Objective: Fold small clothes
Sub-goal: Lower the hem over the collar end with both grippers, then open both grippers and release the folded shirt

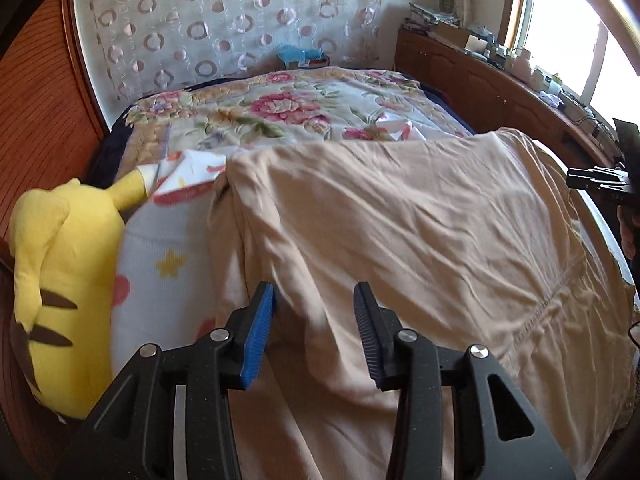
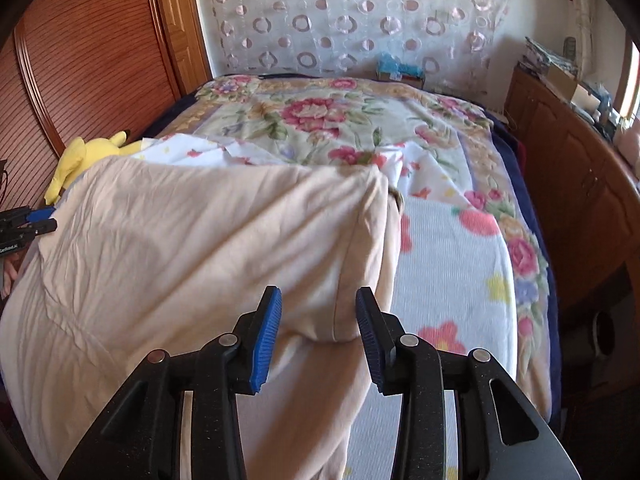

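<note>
**A:** What lies around the garment on the bed?

**B:** A yellow plush toy (image 1: 60,280) lies along the bed's left edge, just beside the white star-and-flower blanket (image 1: 160,272) that the beige garment (image 1: 400,240) rests on. Beyond it a floral quilt (image 1: 288,108) covers the far half of the bed, up to the circle-patterned curtain (image 1: 208,20) at the head. A small blue-topped box (image 2: 400,68) sits at the far edge by that curtain. A wooden cabinet (image 2: 568,168) crowded with small items runs along the bed's right side, and a slatted wooden door (image 2: 80,60) stands on the left.

**A:** Anything between the grippers and the cloth?

**B:** Nothing. The left gripper (image 1: 314,332) hovers over the garment's near-left part, its blue pads (image 1: 258,340) spread wide with cloth visible between them but not pinched. The right gripper (image 2: 318,334) is likewise wide apart, and a rounded fold of the garment's right end sits between its pads, unclamped.

**A:** How does the garment lie?

**B:** It sprawls across the near half of the bed, its long axis running from the left edge toward the right edge. A stitched hem crosses its right part in the left wrist view. The right end is doubled over, with a seam running along the fold toward the bed's foot.
</note>
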A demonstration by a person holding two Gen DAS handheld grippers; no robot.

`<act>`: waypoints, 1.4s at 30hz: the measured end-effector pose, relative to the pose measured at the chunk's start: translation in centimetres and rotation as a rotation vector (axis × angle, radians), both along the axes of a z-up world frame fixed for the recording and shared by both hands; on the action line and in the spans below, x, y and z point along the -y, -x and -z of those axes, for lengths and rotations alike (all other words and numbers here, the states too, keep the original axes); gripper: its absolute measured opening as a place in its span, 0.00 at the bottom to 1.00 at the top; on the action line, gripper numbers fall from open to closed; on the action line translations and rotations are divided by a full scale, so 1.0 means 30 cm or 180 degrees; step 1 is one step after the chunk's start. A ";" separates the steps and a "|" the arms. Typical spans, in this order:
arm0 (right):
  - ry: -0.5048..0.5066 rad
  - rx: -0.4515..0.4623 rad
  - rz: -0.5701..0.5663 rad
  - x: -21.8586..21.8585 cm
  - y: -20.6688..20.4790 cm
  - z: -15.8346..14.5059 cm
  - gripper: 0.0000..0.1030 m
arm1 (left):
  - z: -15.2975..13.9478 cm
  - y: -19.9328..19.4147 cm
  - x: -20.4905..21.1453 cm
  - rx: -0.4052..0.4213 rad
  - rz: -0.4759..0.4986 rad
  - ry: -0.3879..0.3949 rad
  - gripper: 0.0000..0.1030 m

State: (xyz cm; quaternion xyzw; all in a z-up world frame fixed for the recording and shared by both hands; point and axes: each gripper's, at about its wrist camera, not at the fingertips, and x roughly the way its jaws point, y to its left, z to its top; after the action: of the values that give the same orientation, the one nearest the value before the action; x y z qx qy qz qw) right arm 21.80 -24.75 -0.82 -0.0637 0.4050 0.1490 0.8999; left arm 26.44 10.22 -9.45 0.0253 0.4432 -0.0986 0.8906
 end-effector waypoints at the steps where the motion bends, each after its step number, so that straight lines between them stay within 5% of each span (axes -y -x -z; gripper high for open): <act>1: -0.0003 -0.0013 0.0024 0.010 0.001 0.003 0.39 | 0.007 0.018 -0.001 -0.0009 -0.0010 0.0012 0.41; 23: 0.0048 0.0004 -0.0066 0.011 -0.037 0.049 0.38 | 0.039 0.051 0.006 -0.0078 -0.0063 0.0132 0.41; 30: 0.0176 0.0061 -0.0234 -0.025 -0.052 0.041 0.25 | 0.039 0.049 0.010 -0.0028 -0.0032 0.0127 0.40; 42: 0.0256 -0.0011 -0.0175 -0.023 -0.046 0.050 0.24 | 0.049 0.046 0.009 0.0024 -0.0054 0.0042 0.40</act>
State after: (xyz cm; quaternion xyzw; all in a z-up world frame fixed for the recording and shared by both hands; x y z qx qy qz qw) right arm 23.17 -24.08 -2.32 -0.1107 0.4102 0.1573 0.8915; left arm 25.06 9.94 -10.91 0.0160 0.4394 -0.0938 0.8932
